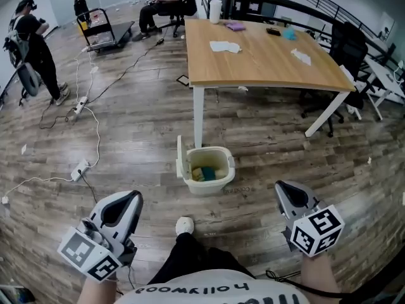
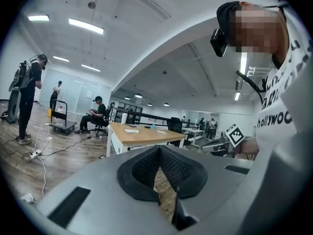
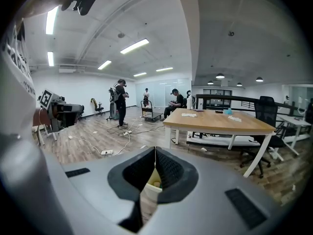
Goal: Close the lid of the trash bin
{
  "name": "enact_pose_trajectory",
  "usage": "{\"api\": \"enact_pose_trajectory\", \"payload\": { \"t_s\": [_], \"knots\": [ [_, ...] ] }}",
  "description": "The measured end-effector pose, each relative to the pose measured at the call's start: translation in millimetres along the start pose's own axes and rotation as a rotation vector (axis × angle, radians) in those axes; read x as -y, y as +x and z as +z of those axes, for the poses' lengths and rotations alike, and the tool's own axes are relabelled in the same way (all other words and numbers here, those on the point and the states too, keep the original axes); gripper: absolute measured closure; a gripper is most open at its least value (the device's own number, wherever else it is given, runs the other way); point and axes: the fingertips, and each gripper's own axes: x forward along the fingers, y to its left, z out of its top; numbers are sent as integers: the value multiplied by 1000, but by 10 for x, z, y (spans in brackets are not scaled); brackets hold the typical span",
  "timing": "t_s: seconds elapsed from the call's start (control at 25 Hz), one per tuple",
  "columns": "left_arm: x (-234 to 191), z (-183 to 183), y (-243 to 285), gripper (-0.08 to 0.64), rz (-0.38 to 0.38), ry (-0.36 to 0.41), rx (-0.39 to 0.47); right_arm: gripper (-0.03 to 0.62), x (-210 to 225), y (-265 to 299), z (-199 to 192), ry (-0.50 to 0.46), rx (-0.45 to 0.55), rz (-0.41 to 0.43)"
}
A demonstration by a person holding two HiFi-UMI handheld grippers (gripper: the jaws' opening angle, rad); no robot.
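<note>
Only the head view showed the whole bin [image 1: 212,183]. It stood on the plank floor [image 1: 139,157] just in front of a white leg of the wooden bench [image 1: 266,62]. Its lid [image 1: 180,157] stood upright at its left edge, with yellow and blue scraps inside. The left tool [image 1: 128,200] and right tool [image 1: 286,192] hung near the person's body, well apart from the bin. Each one's own view showed its jaws pressed together on nothing. The right gripper view caught only a sliver of the bin behind its jaws. The left gripper view showed "hollywoo" printed on the shirt [image 2: 293,111]. A power strip [image 1: 80,170] lay on the floor. A standing person [image 1: 35,49] and a seated person [image 1: 166,2] were farther off.
</note>
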Motion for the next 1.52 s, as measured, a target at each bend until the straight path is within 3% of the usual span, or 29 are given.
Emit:
{"api": "enact_pose_trajectory", "payload": {
  "t_s": [0.2, 0.48, 0.8, 1.08, 1.24, 1.36, 1.52],
  "knots": [
    [-392, 65, 335, 555, -4, 20, -16, 581, 55, 347, 45, 67, -19, -8],
    [-842, -85, 674, 555, 12, 179, -124, 581, 75, 754, 175, 72, -61, -40],
    [-1415, 81, 1015, 555, -72, -36, -79, 581, 231, 1087, 283, 137, -76, -106],
    [-1503, 192, 1226, 555, -205, -82, -24, 581, 175, 1255, 447, 125, -66, -138],
    [-1397, 325, 1304, 555, -293, -11, 17, 581, 221, 1227, 534, 104, -66, -156],
    [-1402, 302, 1335, 555, -306, 3, -2, 581, 279, 1234, 562, 110, -61, -171],
    [-1479, 120, 1388, 555, -292, -42, -60, 581, 277, 1312, 584, 128, -44, -174]
  ]
}}
